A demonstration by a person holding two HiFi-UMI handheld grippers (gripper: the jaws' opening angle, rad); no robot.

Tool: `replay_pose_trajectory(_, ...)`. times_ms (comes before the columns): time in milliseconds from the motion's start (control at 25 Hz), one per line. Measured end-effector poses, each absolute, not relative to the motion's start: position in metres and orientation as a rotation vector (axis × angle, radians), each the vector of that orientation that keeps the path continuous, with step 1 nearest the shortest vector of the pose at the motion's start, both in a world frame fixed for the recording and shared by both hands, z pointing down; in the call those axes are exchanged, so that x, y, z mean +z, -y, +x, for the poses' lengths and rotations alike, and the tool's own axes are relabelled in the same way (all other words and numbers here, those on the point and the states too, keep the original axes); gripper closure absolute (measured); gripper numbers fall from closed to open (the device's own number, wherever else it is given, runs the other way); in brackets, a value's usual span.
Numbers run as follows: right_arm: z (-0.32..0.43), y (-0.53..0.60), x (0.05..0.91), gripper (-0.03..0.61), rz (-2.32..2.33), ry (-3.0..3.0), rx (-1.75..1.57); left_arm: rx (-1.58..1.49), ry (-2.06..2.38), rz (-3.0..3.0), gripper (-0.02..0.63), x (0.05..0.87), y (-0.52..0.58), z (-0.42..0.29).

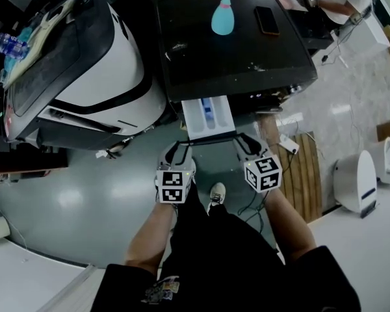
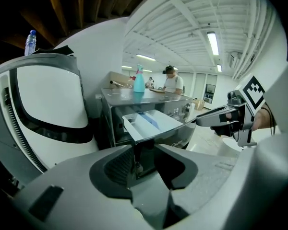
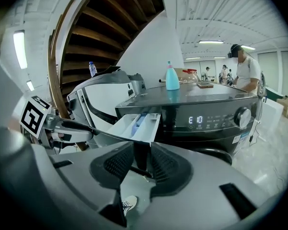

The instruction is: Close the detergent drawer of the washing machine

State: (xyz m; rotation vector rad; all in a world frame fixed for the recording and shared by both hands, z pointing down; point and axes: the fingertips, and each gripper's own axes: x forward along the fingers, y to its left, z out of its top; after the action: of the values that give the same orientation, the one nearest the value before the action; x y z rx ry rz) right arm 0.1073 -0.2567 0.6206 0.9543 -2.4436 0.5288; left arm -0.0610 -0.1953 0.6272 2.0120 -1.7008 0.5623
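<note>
Washing machine (image 1: 234,51): dark top, front toward the person. Detergent drawer (image 1: 209,117): pulled well out at the front's upper left, so nothing of the closing is done. Left gripper (image 1: 182,144): jaws apart, astride the left end of the drawer's front panel with a gap showing. Right gripper (image 1: 246,141): jaws clamped on the panel's right end. Remaining: one straight push inward. The path looks clear, and the neighbouring machine (image 1: 84,64) stands apart from the drawer's left edge.

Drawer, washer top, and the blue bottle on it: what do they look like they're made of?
Detergent drawer: white moulded plastic, matte, judging by its thin compartment walls. Washing machine top: dark, smooth, semi-gloss panel with faint reflections; painted metal or plastic, can't tell. Bottle: turquoise, probably plastic, slightly shiny.
</note>
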Motion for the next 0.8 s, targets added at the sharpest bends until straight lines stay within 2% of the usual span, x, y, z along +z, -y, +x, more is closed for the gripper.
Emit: replay_pose_trajectory(800, 0.082, 0.306, 0.62, 0.476, 1.047, 2.43, 0.556, 0.514, 1.765, 1.95, 0.486, 0.627, 0.247, -0.088)
